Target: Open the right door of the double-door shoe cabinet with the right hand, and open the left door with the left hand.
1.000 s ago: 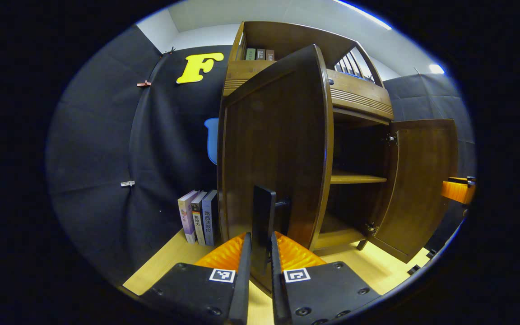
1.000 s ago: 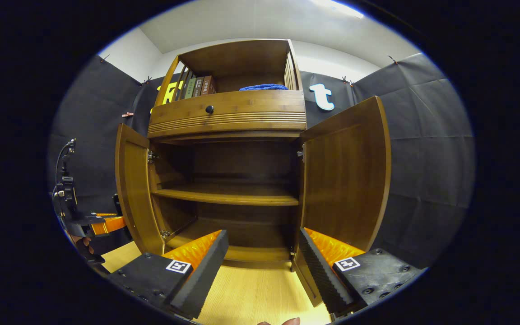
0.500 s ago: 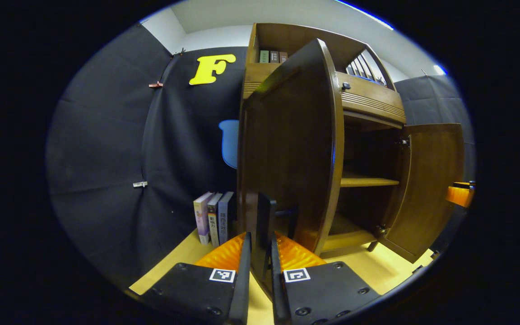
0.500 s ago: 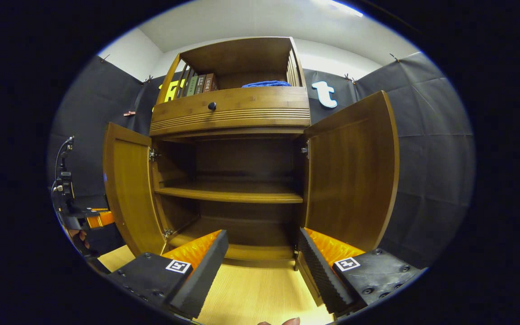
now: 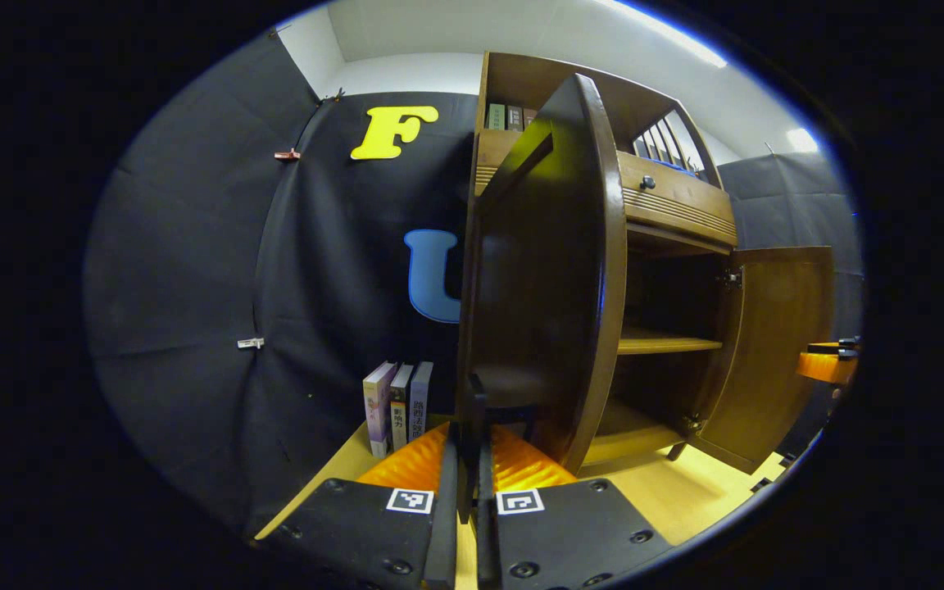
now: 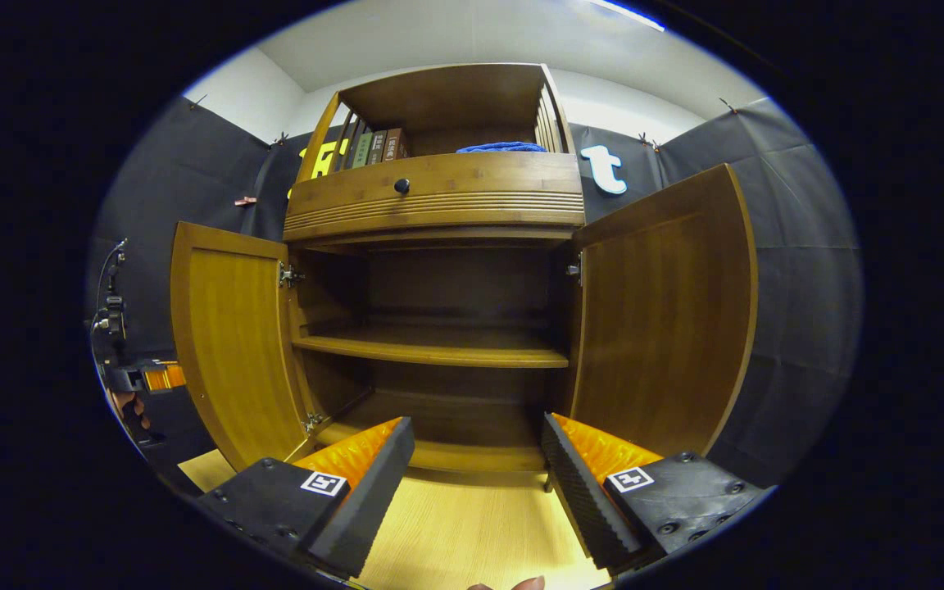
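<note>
The left door (image 5: pixel 546 270) has swung wider since a second ago, the left gripper (image 5: pixel 465 459) clamped on its handle (image 5: pixel 472 410) dead ahead, right gripper (image 6: pixel 476 459) spread empty before the open right door (image 6: pixel 660 319); next, let go.

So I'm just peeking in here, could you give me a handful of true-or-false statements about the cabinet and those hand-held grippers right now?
1. Both lower doors of the shoe cabinet stand open. True.
2. The left hand-held gripper is closed on the handle of the left door. True.
3. The right hand-held gripper is clamped on the right door. False: its fingers are spread apart, touching nothing.
4. Shoes fill the middle shelf. False: the shelf is bare.
5. Three books stand beside the cabinet. True.
</note>
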{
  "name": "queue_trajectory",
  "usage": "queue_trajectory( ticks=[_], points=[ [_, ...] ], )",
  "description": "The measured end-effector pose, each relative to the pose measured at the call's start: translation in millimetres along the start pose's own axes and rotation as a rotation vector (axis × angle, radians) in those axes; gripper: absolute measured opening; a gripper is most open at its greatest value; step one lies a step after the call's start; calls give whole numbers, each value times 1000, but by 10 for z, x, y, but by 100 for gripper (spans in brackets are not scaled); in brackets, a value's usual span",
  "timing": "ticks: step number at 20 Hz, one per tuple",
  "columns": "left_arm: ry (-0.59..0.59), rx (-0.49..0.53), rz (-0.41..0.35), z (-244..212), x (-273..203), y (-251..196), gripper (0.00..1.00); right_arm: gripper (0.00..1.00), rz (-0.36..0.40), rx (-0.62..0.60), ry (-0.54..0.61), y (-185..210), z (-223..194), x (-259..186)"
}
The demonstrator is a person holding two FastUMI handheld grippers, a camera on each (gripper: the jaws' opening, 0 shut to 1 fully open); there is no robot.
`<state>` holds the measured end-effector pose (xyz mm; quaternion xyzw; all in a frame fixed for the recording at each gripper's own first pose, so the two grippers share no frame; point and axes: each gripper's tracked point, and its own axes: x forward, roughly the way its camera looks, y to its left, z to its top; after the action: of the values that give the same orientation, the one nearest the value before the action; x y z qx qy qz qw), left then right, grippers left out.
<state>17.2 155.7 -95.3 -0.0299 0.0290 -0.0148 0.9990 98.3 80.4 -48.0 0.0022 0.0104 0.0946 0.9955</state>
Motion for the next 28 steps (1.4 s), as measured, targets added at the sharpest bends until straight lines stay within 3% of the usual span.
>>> queue_trajectory(
  ticks=[1,9,13,15,17,19,22,27,28],
  points=[
    [-2,1,9,-7,-15,71,14,100,0,1,-1,11,9,7],
    [-4,-10,-18,-26,-74,117,14,99,-45,61,-8,-49,41,96],
    [-16,-8,-6,2,-205,97,14,95,-69,14,-42,-82,133,118],
    [-27,-1,-4,31,-287,67,14,99,-61,11,-46,-79,165,127],
    [-34,1,13,60,-371,72,20,99,-63,16,-50,-89,204,124],
    [-39,13,43,102,-468,89,31,99,-69,14,-60,-112,247,128],
    [-53,20,78,198,-659,72,58,99,-71,7,-61,-133,259,135],
    [-72,35,61,321,-846,-169,94,99,-72,15,-69,-131,317,159],
    [-71,31,46,336,-847,-262,95,99,-70,18,-71,-113,323,159]
  ],
)
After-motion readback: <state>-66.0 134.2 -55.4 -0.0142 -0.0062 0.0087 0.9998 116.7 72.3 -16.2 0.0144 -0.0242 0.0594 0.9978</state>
